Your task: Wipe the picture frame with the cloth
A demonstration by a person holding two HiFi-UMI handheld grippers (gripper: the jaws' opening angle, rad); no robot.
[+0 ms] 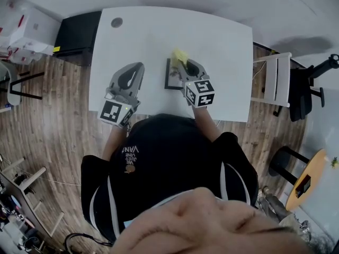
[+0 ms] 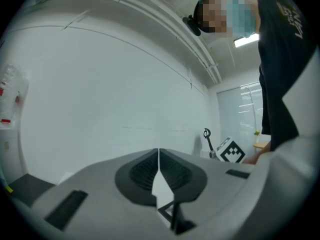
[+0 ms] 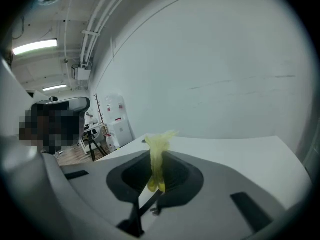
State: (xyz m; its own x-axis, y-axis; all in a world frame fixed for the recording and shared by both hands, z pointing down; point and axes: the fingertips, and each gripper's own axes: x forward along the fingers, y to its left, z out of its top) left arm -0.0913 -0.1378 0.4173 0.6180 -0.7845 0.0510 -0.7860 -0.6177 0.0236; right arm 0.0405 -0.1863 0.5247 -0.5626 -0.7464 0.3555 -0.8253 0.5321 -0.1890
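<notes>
right claw [image 3: 159, 160] pinches yellow cloth [image 3: 158, 143], seemingly over frame [image 1: 170, 81].

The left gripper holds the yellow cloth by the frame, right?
Not quite. It is the right gripper that holds the yellow cloth, pinched between its jaws, as the right gripper view shows. The left gripper is shut on nothing. The cloth is by the frame, as you said.
</notes>
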